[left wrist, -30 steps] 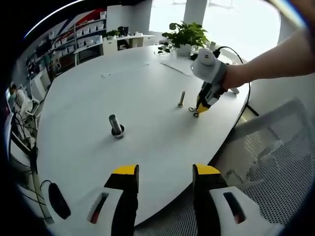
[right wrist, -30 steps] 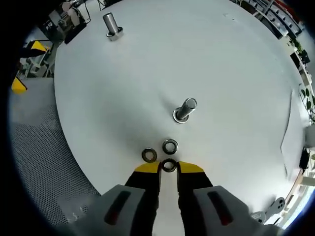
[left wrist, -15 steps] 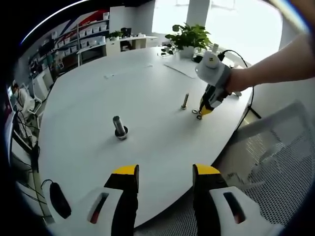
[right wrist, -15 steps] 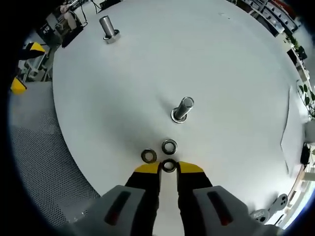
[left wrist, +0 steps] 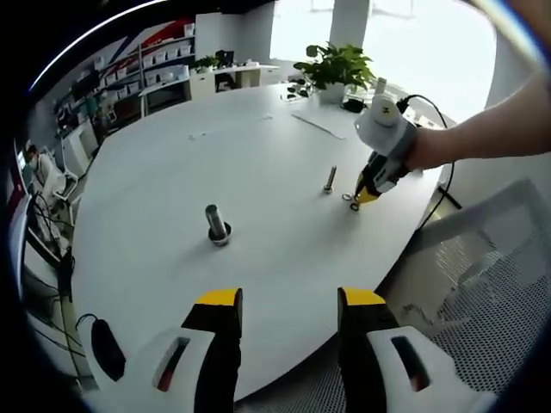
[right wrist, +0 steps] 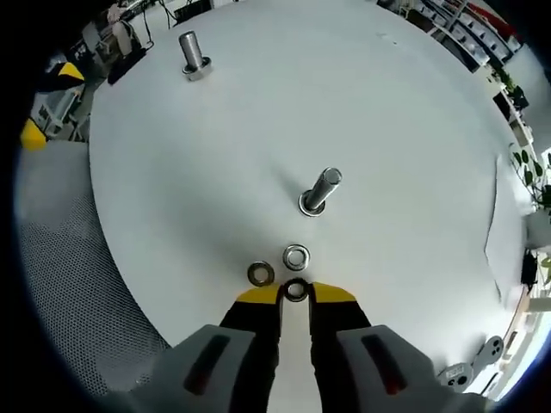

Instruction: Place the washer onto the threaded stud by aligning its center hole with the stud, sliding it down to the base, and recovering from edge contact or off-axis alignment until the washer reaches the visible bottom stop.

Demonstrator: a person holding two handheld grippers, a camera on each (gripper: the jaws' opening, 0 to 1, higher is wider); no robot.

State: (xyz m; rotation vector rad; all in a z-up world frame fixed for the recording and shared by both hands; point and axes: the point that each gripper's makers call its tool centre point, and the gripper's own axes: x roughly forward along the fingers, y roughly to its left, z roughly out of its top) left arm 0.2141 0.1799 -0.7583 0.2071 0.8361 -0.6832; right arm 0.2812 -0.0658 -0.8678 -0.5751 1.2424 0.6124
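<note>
White and round, the large table (left wrist: 172,172) sits in an office with shelving at the back and a leafy potted plant (left wrist: 331,64) near the window.

From the left gripper view, going left to right, I note a black mouse-shaped object (left wrist: 108,351) at the table's near edge, then a short, thick grey metal post on a round base (left wrist: 216,224) standing upright. My left gripper (left wrist: 288,310) hovers at the table's edge with its yellow-tipped jaws spread wide and holding nothing. Further right stands the slim threaded metal stud (left wrist: 331,179), upright, and just beside it my right gripper (left wrist: 363,198) points down at the tabletop, gripped by a person's hand (left wrist: 422,146).

From the right gripper view, the thick post (right wrist: 191,53) is at upper left, well apart from the stud (right wrist: 320,191). Three small steel washers lie flat near the stud's base: one on the left (right wrist: 260,274), one nearer the stud (right wrist: 296,256), and the third washer (right wrist: 295,290) between the right gripper's (right wrist: 295,294) nearly closed tips. I cannot tell whether the jaws are actually pinching it.
</note>
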